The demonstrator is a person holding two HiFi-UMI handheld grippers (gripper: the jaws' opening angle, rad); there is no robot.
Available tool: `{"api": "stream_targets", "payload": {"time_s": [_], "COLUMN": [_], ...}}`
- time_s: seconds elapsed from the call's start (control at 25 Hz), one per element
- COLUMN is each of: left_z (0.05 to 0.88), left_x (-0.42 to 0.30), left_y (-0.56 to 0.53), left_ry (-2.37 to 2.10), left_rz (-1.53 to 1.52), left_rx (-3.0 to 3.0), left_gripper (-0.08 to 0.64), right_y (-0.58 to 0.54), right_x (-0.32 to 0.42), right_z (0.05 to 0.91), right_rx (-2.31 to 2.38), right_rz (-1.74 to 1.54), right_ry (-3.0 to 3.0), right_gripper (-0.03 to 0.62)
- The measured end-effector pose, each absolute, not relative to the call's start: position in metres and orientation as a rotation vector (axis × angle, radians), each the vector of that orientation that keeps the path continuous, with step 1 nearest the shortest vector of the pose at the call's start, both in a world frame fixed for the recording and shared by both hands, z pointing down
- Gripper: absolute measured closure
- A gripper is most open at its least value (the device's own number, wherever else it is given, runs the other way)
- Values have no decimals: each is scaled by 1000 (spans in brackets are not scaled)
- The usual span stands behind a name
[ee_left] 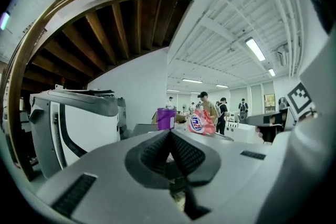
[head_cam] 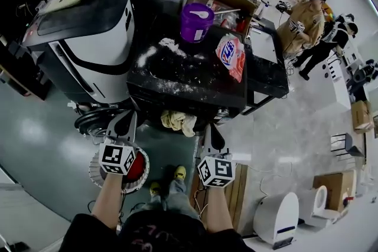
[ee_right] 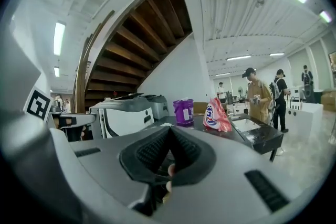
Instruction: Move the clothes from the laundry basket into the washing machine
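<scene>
**Head view: both grippers closed and held level near the basket**

1. Arm pose. Both bare forearms enter at the lower centre of the frame. They run side by side toward the front edge of the black table [head_cam: 195, 82].
2. Left gripper [head_cam: 124, 121]. It sits lower left of centre, above the laundry basket [head_cam: 94, 173] in the frame. Its tip points at the table edge. In the left gripper view, the two ribbed pads are pressed together, pad on pad.
3. Right gripper [head_cam: 211, 130]. It sits lower right of centre, level with the left gripper in the frame and well apart from it. In the right gripper view, its pads also meet face to face.
4. Heading. Both gripper views look out across the table top, so both tools point roughly level.
5. Task items.
   - The round white basket at lower left holds a red garment [head_cam: 136, 167].
   - A pale yellow cloth [head_cam: 179, 122] shows just below the table's front edge, between the two gripper tips.
   - The washing machine [head_cam: 82, 38] stands at upper left, just beside the table.
6. Table top. It carries a purple tub [head_cam: 196, 22] and a detergent bag [head_cam: 230, 57].
</scene>
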State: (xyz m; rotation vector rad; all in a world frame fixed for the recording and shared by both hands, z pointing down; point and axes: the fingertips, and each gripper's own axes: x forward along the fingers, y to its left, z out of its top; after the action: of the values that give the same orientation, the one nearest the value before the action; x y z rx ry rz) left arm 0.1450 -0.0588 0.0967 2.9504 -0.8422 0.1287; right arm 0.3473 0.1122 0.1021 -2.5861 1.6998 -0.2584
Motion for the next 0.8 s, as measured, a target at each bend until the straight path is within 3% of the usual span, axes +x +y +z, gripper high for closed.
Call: {"api": "stream_targets", "payload": {"time_s": [0.8], "left_z": [28], "left_x": [106], "left_y": [-84], "left_ry": [-958], "left_rz": [142], "left_rx": [2960], "left_gripper": [549], "right_y": [99], "right_x": [352], "right_z": [32], "right_rx": [-2595], "right_rz": [-172], "right_ry": [1759], "right_gripper": [589]}}
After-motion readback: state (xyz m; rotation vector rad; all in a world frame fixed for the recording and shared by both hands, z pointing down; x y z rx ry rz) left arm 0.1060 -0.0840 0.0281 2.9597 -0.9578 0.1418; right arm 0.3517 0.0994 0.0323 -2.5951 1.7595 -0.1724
